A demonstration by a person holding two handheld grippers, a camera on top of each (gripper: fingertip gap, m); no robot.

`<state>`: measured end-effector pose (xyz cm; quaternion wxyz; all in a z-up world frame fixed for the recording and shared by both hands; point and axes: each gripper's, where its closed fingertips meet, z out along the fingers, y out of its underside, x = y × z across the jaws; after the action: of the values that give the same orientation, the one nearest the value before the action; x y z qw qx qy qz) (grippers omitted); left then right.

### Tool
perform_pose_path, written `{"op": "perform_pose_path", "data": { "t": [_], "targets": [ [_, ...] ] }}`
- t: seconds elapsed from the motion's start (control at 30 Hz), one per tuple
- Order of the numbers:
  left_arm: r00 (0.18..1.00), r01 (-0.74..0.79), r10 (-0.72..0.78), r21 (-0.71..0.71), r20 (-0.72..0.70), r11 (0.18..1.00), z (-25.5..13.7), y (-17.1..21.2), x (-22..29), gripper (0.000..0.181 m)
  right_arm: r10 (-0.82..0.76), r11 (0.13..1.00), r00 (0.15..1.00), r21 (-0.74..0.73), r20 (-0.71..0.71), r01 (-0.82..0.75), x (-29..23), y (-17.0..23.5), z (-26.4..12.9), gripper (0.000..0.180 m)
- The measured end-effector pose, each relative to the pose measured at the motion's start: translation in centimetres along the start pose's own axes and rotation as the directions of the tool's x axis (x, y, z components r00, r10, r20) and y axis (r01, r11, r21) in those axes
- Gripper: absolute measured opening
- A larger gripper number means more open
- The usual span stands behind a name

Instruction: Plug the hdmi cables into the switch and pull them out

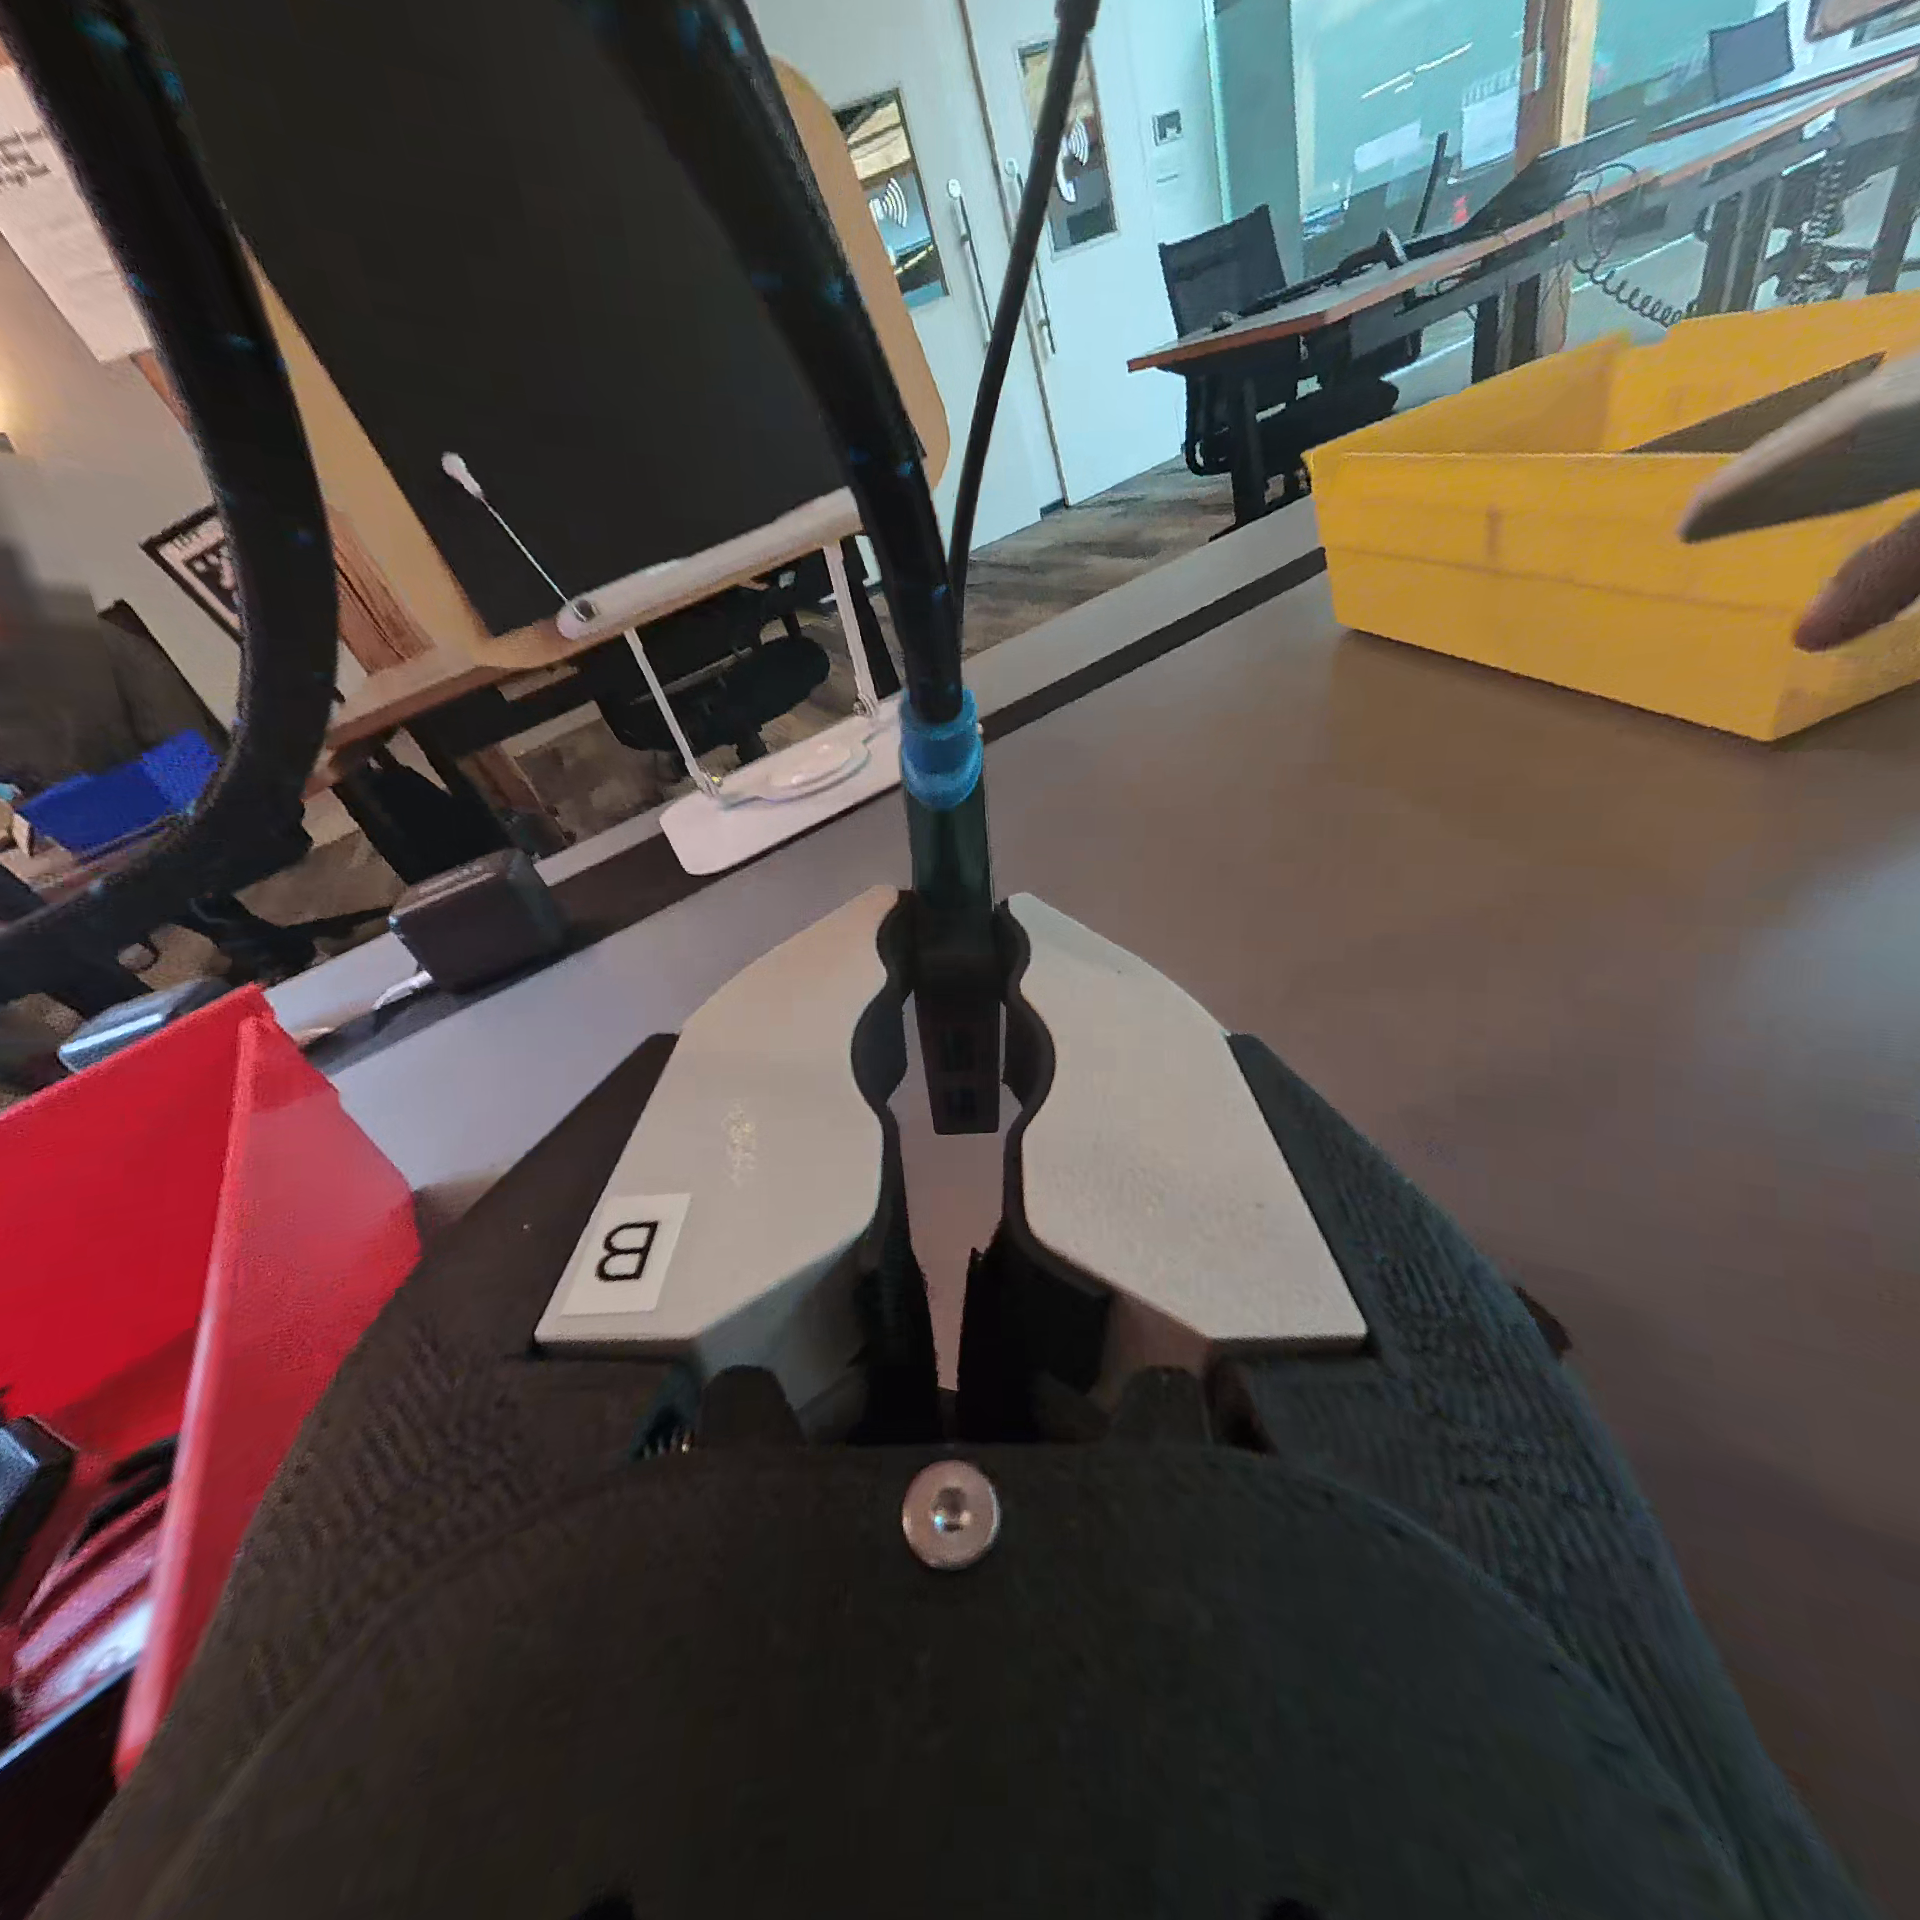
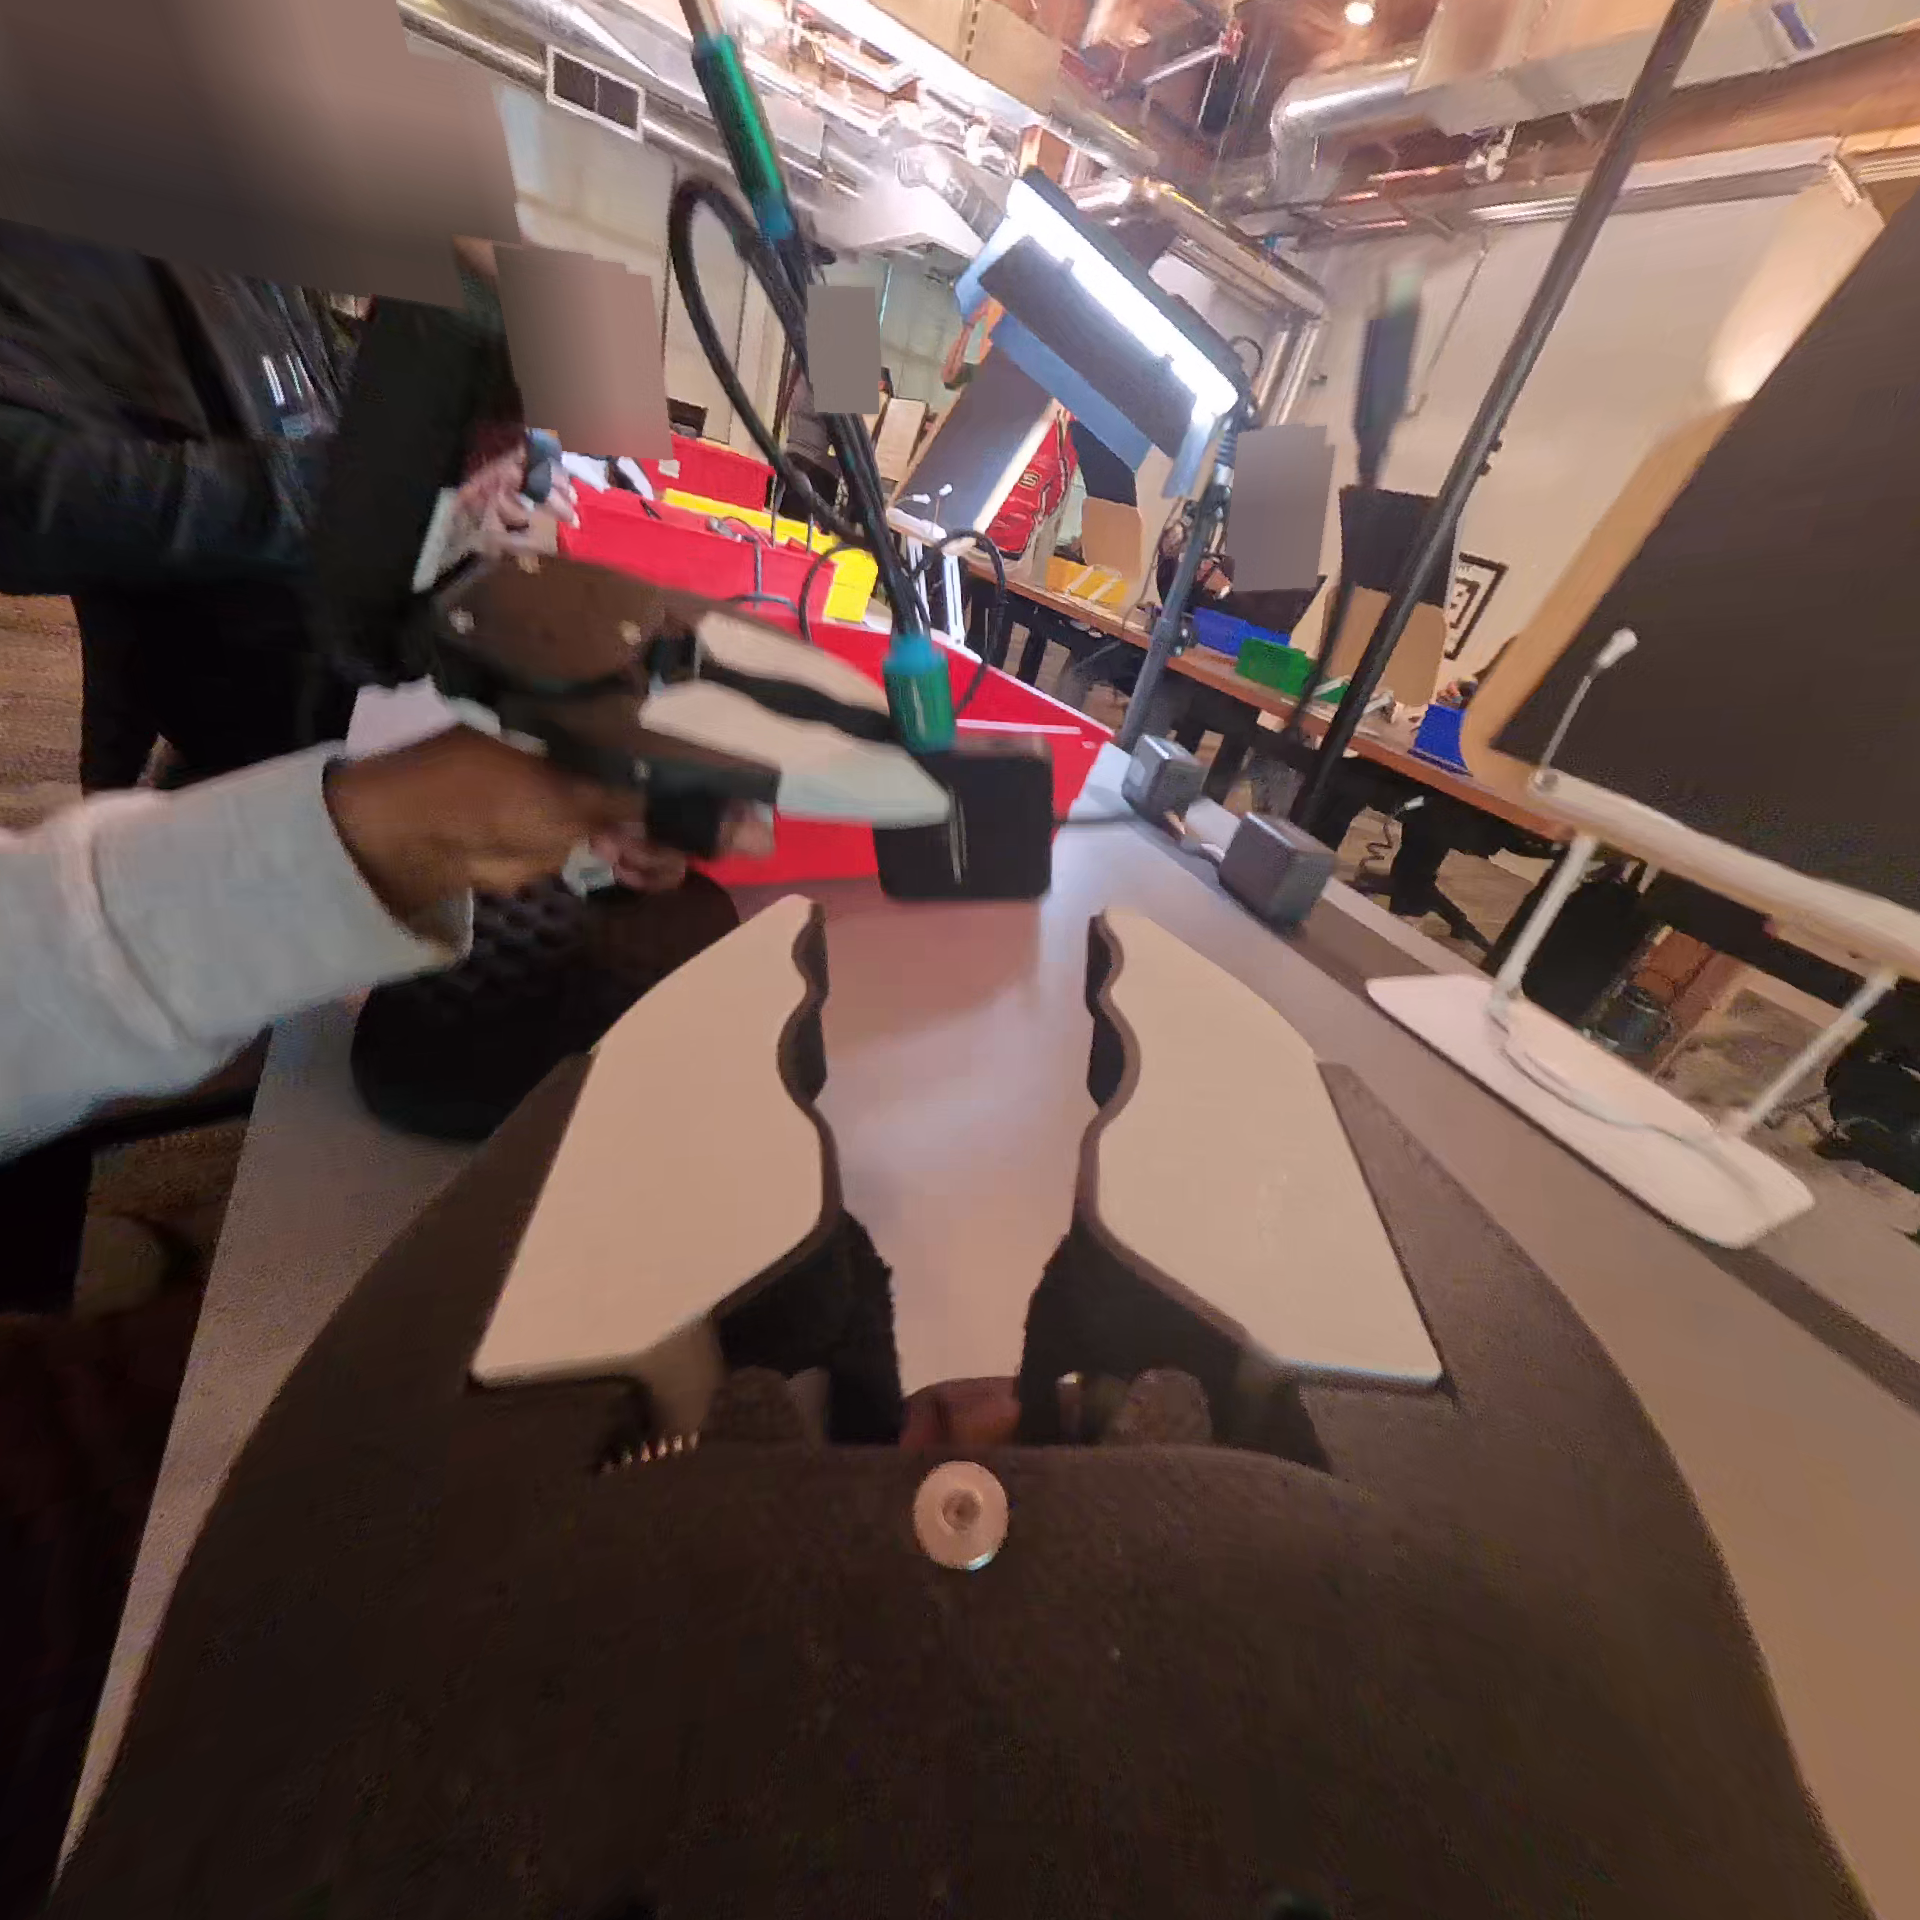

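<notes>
The left gripper [image 1: 954, 1023] clamps the rigid HDMI switch [image 2: 964, 821], light but dragged by stiff braided cables [image 1: 894, 436]; the right gripper [image 2: 954, 1013], jaws spread and empty, should pinch a hard plug [image 2: 918, 694], not cord

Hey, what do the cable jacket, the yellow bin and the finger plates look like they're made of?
Cable: woven fabric braid, black with blue flecks, matte.
Yellow bin: likely moulded plastic, smooth, uniform colour.
Left gripper finger plates: pale grey, smooth, flat; metal or plastic, unclear.
</notes>
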<state>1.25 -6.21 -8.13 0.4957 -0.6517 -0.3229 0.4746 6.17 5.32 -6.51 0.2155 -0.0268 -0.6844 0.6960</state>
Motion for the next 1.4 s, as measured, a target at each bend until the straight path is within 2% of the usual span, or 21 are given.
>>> {"op": "perform_pose_path", "data": {
  "t": [0.17, 0.3, 0.43, 0.47, 0.53, 0.67, 0.8, 0.9, 1.13, 1.4],
  "targets": [
    [0.999, 0.032, -0.032, -0.020, 0.009, 0.999, 0.1, 1.5, 0.2, 0.013, 0.025, 1.000, 0.998, -0.001, 0.051, -0.025, -0.9, -2.4, 6.2, 0.036],
    [1.000, 0.018, -0.018, -0.040, 0.013, 0.999, 0.4, 2.3, 0.5, 0.013, 0.017, 0.996, 0.997, -0.083, 0.070, -0.011, -1.8, -0.7, 10.4, 0.035],
    [0.999, -0.045, 0.045, -0.055, 0.000, 0.997, 0.5, 2.5, 1.4, 0.013, 0.029, 0.989, 0.999, -0.143, 0.040, -0.023, -1.9, 1.6, 12.7, 0.029],
    [0.998, -0.066, 0.066, -0.060, -0.001, 0.996, 0.5, 2.6, 1.5, 0.013, 0.002, 0.988, 1.000, -0.155, 0.015, 0.000, -1.7, 2.1, 12.8, 0.023],
    [0.995, -0.100, 0.100, -0.074, 0.002, 0.992, 0.6, 2.9, 1.7, 0.013, -0.057, 0.986, 0.998, -0.158, -0.013, 0.054, -1.6, 2.5, 12.7, 0.021],
    [0.993, -0.120, 0.120, 0.012, 0.014, 0.993, 0.3, 1.6, 2.1, 0.013, -0.056, 0.996, 0.998, -0.069, -0.032, 0.054, -1.7, 1.3, 12.1, 0.021],
    [0.981, -0.185, 0.184, 0.017, 0.057, 0.983, 0.5, 1.5, 2.1, 0.037, 0.075, 0.997, 0.997, 0.027, 0.034, -0.076, -2.8, -0.1, 11.9, 0.021],
    [0.959, -0.265, 0.258, 0.052, 0.117, 0.963, 0.1, 0.8, 1.6, 0.015, 0.138, 0.990, 0.986, 0.024, 0.098, -0.141, -3.9, 0.1, 12.0, 0.021],
    [0.978, -0.202, 0.198, 0.044, 0.071, 0.978, 0.2, 0.9, 1.6, 0.013, 0.245, 0.968, 0.962, 0.019, 0.121, -0.249, -3.3, 0.0, 11.7, 0.021],
    [0.982, -0.176, 0.173, 0.039, 0.074, 0.984, 0.3, 0.9, 1.7, 0.013, 0.193, 0.980, 0.978, 0.031, 0.082, -0.196, -2.9, -0.3, 11.5, 0.021]
  ]
}}
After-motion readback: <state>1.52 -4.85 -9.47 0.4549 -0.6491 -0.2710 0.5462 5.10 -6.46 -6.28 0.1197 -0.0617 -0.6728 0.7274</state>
